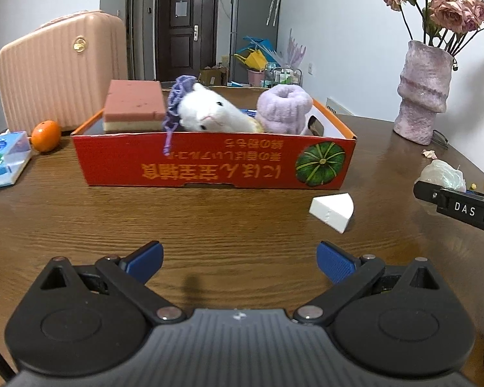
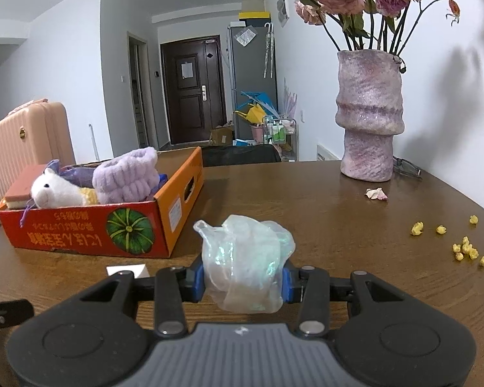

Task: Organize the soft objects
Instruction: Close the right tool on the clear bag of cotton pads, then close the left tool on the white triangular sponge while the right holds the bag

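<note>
A red cardboard box (image 1: 209, 161) stands on the wooden table and holds a pink sponge (image 1: 134, 104), a white plush toy (image 1: 209, 113) and a lilac fluffy band (image 1: 284, 108). The box also shows in the right wrist view (image 2: 80, 225). My left gripper (image 1: 240, 259) is open and empty, low over the table in front of the box. A white wedge sponge (image 1: 332, 211) lies to its right front. My right gripper (image 2: 243, 279) is shut on a crumpled clear plastic bag (image 2: 245, 261), right of the box; the bag also shows in the left wrist view (image 1: 443, 174).
A lilac vase with dried roses (image 2: 369, 116) stands at the back right, with petals (image 2: 376, 193) and yellow bits (image 2: 464, 248) on the table. A pink suitcase (image 1: 58, 71), an orange (image 1: 45, 135) and a tissue pack (image 1: 3, 158) are left of the box.
</note>
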A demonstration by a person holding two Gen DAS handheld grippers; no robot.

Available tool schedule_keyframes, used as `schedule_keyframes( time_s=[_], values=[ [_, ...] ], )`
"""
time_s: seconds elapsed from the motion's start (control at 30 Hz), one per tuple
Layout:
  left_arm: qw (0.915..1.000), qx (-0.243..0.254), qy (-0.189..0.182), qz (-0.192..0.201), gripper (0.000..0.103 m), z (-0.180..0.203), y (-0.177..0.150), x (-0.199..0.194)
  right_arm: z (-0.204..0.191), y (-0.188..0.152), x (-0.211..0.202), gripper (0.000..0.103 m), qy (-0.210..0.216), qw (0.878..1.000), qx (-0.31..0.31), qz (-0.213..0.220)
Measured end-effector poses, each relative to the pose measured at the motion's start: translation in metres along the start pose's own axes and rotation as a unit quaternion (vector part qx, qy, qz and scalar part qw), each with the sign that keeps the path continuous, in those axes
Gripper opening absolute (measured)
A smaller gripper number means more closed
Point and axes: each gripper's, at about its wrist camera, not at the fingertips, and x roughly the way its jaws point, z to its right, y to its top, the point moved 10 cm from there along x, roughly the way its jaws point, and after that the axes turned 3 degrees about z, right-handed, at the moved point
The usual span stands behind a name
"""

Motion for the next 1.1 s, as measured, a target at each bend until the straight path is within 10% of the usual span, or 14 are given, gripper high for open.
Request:
schedule_keyframes(
  time_s=[0.93, 1.1],
  values=[
    [0.9990, 0.032, -0.018, -0.026, 0.103, 0.075, 0.022, 0.077, 0.025, 0.008, 0.030, 0.042, -0.011, 1.000, 0.021, -0.014],
    [0.9987, 0.041, -0.017, -0.026, 0.079, 0.079, 0.023, 0.084, 0.026, 0.007, 0.033, 0.042, -0.013, 1.000, 0.022, -0.018]
  ],
)
